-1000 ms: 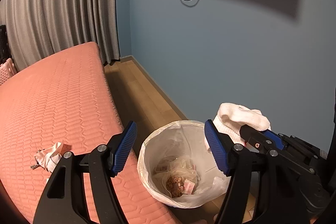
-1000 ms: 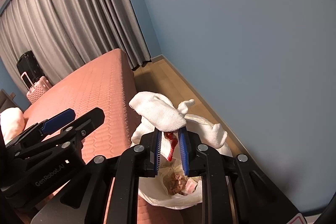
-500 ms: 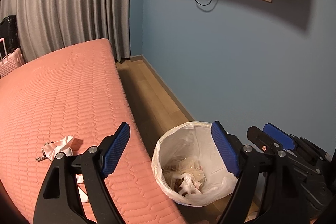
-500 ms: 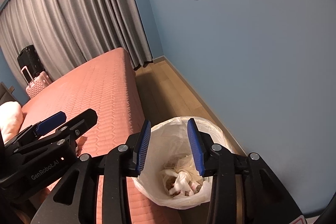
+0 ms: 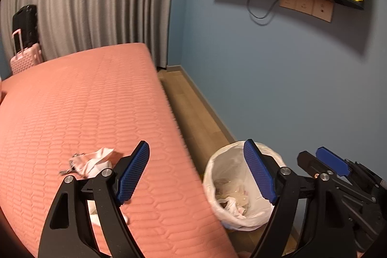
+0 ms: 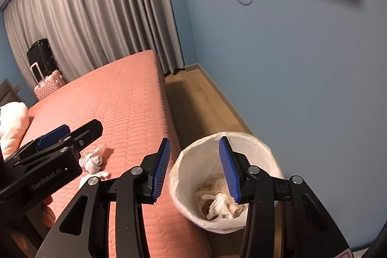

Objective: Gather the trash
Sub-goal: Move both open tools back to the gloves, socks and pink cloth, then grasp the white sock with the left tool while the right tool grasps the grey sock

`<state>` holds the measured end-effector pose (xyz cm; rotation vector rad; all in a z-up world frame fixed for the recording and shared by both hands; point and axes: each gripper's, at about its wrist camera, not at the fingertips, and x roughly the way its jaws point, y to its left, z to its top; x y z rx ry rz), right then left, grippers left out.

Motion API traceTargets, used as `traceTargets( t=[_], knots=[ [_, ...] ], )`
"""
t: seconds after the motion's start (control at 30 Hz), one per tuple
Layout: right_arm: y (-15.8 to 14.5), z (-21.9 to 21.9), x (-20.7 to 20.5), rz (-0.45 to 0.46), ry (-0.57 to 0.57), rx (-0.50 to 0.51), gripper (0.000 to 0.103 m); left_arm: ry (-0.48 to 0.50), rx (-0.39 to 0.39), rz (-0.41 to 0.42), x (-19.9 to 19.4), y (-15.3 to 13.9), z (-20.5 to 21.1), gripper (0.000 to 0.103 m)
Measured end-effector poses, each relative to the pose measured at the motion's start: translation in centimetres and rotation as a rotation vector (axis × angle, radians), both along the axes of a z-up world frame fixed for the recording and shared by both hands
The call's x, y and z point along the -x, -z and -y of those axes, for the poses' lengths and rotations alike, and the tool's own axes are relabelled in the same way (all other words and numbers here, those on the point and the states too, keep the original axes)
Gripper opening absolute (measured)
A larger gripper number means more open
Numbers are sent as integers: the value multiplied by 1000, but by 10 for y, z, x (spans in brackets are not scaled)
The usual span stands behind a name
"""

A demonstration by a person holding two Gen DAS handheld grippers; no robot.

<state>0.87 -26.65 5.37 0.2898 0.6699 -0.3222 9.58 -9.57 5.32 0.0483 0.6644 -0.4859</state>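
Left gripper (image 5: 196, 171): its jaws stand wide apart with nothing between the blue pads. It hangs over the right edge of the bed, between the crumpled tissue and the bin.
Right gripper (image 6: 194, 167): its jaws are opening and nothing is between them. One pad is over the bed edge, the other over the mouth of the bin.
Bin (image 6: 263, 149): a small round bin lined with a white plastic bag. It stands on the wooden floor, just beside the right edge of the bed, near the blue wall.
Trash in the bin (image 6: 221, 206): white crumpled tissue lies at the bottom, on top of some brownish scraps.
Trash on the bed (image 5: 93, 161): a white crumpled tissue lies near the right edge of the bed, just beside the left gripper's left finger. Something thin and dark sticks out at its left side; I cannot tell what it is.
Bed (image 5: 79, 98): a pink quilted mattress cover.
Suitcases (image 6: 46, 81): a pink one and a black one stand at the far end of the bed, before the grey curtain (image 6: 96, 23).
Wall (image 6: 302, 64): blue, with a dark screen, a cable and sockets at the top.
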Motion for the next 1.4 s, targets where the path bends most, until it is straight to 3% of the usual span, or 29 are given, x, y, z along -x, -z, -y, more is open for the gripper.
traceTargets(
  t=[0.27,0.57,0.67,0.83,1.1,1.2,1.3,1.37,1.4],
  knots=[
    [19,-44,-10,-34,-70,-14,47,-120,-21,-55,-11,31,-61,83],
    [66,-95,-26,-115,-163,-65,47,-249,-93,-210,-23,110,-134,84],
    [82,-107,-34,-139,-183,-82,47,-285,-81,-278,-29,133,-156,84],
    [108,-129,-54,-186,-203,-113,47,-311,-64,-356,-38,160,-173,84],
    [132,-146,-83,-235,-226,-125,47,-295,-20,-416,-77,181,-161,84],
    [136,-149,-94,-246,-232,-128,47,-290,-23,-428,-92,188,-154,71],
    [138,-154,-106,-256,-245,-123,47,-284,-10,-463,-99,195,-154,50],
    [140,-159,-115,-261,-258,-120,47,-263,4,-463,-99,195,-157,26],
    [140,-163,-120,-262,-265,-120,47,-251,6,-464,-99,195,-160,21]
  ],
)
